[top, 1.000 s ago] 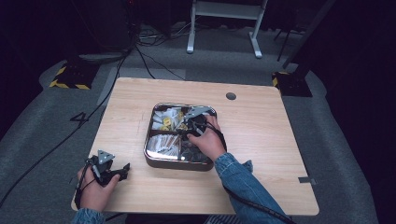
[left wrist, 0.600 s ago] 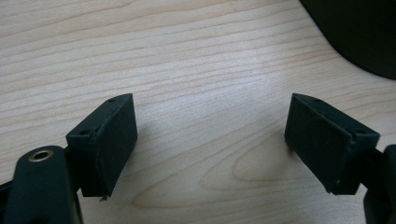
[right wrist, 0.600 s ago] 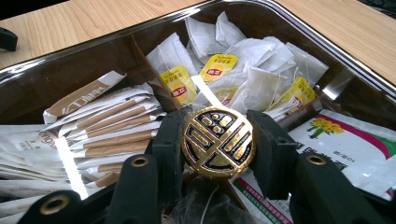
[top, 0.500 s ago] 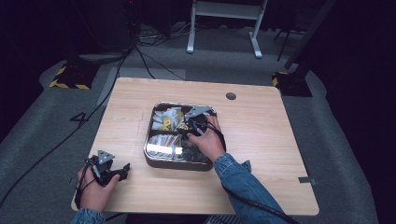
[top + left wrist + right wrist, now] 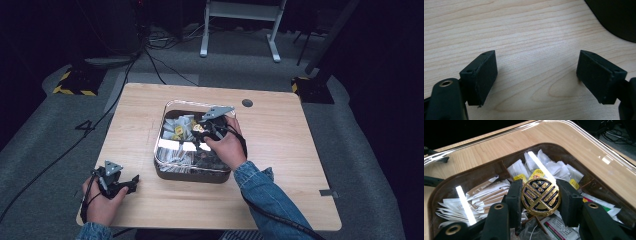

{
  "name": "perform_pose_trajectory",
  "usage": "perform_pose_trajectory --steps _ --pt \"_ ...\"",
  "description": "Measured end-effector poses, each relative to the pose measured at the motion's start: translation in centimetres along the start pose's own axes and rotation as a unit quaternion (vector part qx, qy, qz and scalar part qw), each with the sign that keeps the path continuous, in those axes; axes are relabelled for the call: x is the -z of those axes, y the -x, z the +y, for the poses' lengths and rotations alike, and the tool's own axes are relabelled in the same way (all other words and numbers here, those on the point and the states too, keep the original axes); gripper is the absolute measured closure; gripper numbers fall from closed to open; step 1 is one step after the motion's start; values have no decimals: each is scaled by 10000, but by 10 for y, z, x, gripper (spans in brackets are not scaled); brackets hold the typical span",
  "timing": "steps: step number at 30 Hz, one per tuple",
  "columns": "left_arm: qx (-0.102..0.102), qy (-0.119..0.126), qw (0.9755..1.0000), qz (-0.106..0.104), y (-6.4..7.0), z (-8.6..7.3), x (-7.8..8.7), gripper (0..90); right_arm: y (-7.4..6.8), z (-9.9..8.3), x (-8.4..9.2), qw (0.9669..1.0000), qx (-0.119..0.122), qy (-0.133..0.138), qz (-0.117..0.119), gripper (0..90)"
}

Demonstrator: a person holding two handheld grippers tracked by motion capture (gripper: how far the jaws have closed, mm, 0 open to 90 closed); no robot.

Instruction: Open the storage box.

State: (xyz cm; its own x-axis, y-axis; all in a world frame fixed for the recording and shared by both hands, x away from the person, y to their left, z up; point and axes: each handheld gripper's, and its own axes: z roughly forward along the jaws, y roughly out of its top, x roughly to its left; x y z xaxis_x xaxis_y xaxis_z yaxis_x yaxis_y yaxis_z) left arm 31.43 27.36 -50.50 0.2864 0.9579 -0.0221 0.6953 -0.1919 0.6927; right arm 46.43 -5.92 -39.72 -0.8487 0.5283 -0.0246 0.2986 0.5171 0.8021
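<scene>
- The coin (image 5: 540,197), a round black-and-gold disc, is being gripped edge-on between the jaws of the right gripper (image 5: 540,198), just above the box (image 5: 192,175).
- In the high view the right gripper (image 5: 207,131) is being held over the far half of the box, with the right hand (image 5: 227,146) above the middle.
- The left gripper (image 5: 536,75) is being held with jaws spread wide and nothing between them, over bare table (image 5: 524,27); in the high view the left gripper (image 5: 131,183) is sitting near the box's near-left corner, apart from it.
- Box contents: white and brown sachets (image 5: 486,191) are being kept in the left compartments, white-and-yellow packets (image 5: 537,171) at the far side, printed packets (image 5: 560,227) just under the jaws.
- Risk, judged: the coin is being held by two small contact spots on a smooth rim, so a twist or slight loosening could let it pivot and drop among the packets, where it would be hard to re-grip.
- Risk, judged: a clear rim or cover edge (image 5: 599,145) is looking close beyond the jaws; a low exit path could knock the coin against it.
- Risk, judged: the idle left gripper is near the box wall (image 5: 616,17), so a careless move could nudge the box.
- View difference: the right gripper view is giving the coin pattern, the grip and the dividers; in the high view these are too small to be read.
- View difference: the high view is giving both grippers' places against the box; the left gripper view is confirming the empty spread jaws.
</scene>
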Motion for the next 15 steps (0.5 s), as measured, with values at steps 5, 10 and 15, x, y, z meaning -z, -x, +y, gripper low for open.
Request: perform_pose_trajectory --steps 5,10,15 --pt "-12 19 10000 -44 0 0 0 205 2 4 12 10000 -15 91 -16 589" --pt "-8 54 10000 -48 1 1 0 235 5 6 23 9998 -5 172 -43 589" --pt "-36 77 10000 -23 1 4 1 249 11 6 35 9996 -70 239 -101 589"
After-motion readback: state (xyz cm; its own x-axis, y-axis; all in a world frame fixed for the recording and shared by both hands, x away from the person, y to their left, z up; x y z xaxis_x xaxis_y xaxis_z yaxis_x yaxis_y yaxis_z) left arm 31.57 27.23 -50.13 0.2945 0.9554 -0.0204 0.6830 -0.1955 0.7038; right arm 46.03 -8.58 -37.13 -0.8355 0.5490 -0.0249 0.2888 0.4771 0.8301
